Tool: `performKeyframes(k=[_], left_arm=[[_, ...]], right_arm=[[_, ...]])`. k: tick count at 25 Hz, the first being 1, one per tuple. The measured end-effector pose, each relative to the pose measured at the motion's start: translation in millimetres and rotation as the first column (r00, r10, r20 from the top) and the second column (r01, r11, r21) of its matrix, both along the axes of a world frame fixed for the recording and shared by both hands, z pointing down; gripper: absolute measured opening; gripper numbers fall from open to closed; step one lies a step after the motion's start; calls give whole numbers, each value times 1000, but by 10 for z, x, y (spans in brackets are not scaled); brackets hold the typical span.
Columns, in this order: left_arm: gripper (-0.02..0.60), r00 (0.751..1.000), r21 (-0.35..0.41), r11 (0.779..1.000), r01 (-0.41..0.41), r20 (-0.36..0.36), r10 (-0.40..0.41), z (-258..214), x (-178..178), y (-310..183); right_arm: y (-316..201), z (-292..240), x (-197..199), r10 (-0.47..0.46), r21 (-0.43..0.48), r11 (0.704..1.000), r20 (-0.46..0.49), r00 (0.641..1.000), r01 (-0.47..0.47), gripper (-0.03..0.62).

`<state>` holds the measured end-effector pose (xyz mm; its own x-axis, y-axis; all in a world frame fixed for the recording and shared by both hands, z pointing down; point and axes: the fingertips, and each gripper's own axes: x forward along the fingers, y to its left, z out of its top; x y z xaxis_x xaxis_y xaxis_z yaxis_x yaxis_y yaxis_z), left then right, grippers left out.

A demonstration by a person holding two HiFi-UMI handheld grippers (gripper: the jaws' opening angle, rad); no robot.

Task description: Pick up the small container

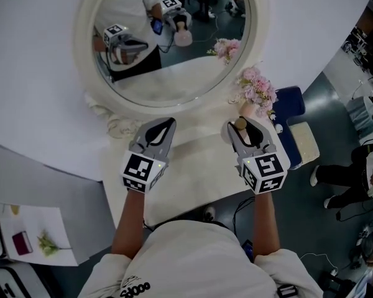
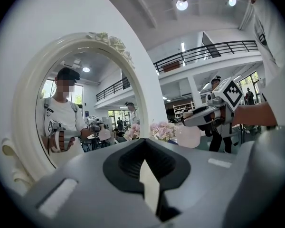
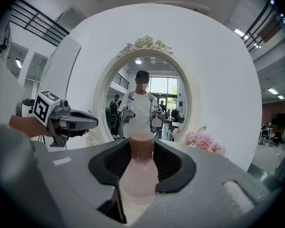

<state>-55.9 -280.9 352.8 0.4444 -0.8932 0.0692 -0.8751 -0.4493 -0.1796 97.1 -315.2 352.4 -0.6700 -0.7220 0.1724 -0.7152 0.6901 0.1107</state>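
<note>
The right gripper (image 1: pixel 239 125) is holding the small container (image 3: pixel 141 172), a pale pink bottle with a brown cap (image 3: pixel 141 140). Its jaws are standing partly open and pressing on the bottle's sides, and the bottle is sitting upright between them. It is hanging clear above the counter (image 1: pixel 199 166), over the far edge toward the right end, near the pink flowers (image 1: pixel 258 87). The left gripper (image 1: pixel 166 123) is hovering alongside, well apart, over the far edge toward the left. Its jaws are meeting at the tips and gripping nothing. Both are pointing at the oval mirror (image 1: pixel 186 73), which is reflecting the person and both grippers.
</note>
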Motion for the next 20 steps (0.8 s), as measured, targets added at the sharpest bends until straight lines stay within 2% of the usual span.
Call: performKeyframes(k=[20], left_arm=[[17,999,-2,1000,-23,27,23,2,154,57]], right_arm=[[109,-72,21,-15,15,1000,-18,1000,15,140]])
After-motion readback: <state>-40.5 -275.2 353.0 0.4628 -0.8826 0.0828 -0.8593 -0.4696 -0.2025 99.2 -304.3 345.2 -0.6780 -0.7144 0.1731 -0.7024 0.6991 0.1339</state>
